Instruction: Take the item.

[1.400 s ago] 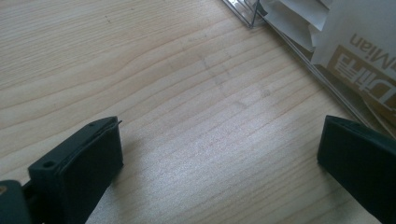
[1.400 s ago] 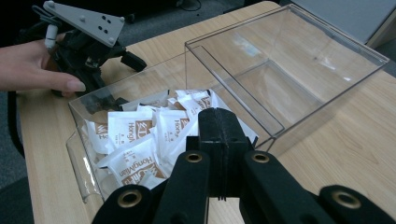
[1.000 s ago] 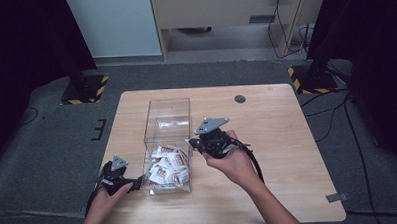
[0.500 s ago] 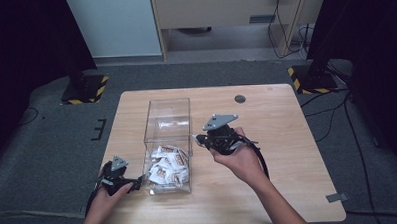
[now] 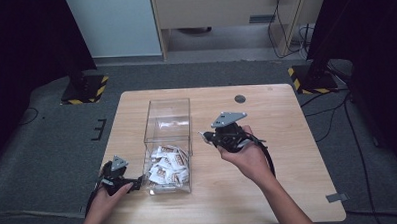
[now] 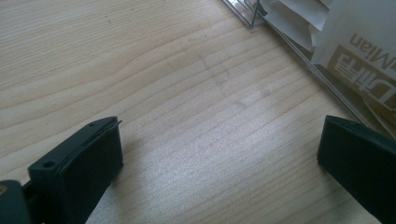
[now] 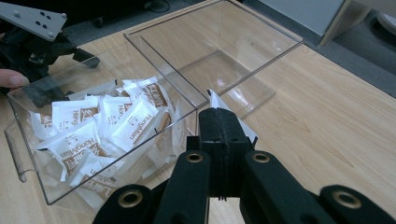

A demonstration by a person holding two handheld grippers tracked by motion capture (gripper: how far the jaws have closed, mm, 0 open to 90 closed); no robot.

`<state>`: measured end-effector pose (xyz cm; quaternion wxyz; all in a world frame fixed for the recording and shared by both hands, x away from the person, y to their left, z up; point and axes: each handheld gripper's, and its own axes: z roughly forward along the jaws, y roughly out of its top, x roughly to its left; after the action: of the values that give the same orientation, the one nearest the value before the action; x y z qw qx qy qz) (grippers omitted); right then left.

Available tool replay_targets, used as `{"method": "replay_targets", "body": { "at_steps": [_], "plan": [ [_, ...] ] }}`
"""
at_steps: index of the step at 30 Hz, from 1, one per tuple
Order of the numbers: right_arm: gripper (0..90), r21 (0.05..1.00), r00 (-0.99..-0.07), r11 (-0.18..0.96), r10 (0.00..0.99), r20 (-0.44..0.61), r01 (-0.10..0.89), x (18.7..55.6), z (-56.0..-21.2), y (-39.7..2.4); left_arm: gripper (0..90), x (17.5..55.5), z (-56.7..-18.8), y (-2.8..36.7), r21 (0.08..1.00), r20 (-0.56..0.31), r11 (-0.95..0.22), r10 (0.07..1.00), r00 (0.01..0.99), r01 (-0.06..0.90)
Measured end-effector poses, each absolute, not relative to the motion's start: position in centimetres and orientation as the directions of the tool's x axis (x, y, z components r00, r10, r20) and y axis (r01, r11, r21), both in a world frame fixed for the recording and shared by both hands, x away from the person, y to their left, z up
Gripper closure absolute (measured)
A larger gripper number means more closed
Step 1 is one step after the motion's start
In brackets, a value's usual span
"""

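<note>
From above, the clear box (image 5: 168,143) stands mid-surface (image 5: 289,189), its near compartment heaped with white packets (image 5: 167,165), the far one bare. The left gripper (image 5: 131,184) rests on the surface just beside the box's near corner. The right gripper (image 5: 207,137) is held in the air just right of the box, aimed towards it.

Looking along the left gripper, its jaws stand wide apart with nothing between them, only bare wood; the box wall (image 6: 299,42) runs close by one jaw, so a careless nudge could shove the box.

Looking along the right gripper (image 7: 218,122), the jaws are pressed together on a white packet (image 7: 219,103), only its edge peeking out. That thin pinch might slip, I'd guess, dropping the packet on the surface short of the box
</note>
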<state>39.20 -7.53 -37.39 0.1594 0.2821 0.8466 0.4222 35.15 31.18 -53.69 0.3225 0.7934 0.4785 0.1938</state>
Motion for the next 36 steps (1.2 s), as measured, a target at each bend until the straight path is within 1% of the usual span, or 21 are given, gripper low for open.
{"method": "replay_targets", "body": {
  "at_steps": [20,36],
  "plan": [
    [90.0,0.819,-0.751,0.452,0.659,-0.040,0.353,40.1,-37.3,-10.7,0.0,35.2,-53.7,31.2,0.697,-0.001,-0.334,0.884,0.467,0.634],
    [90.0,0.825,-0.699,0.418,0.714,-0.040,0.380,41.1,-37.4,-13.4,0.0,35.2,-53.7,31.2,0.697,-0.001,-0.335,0.884,0.467,0.634]
  ]
}}
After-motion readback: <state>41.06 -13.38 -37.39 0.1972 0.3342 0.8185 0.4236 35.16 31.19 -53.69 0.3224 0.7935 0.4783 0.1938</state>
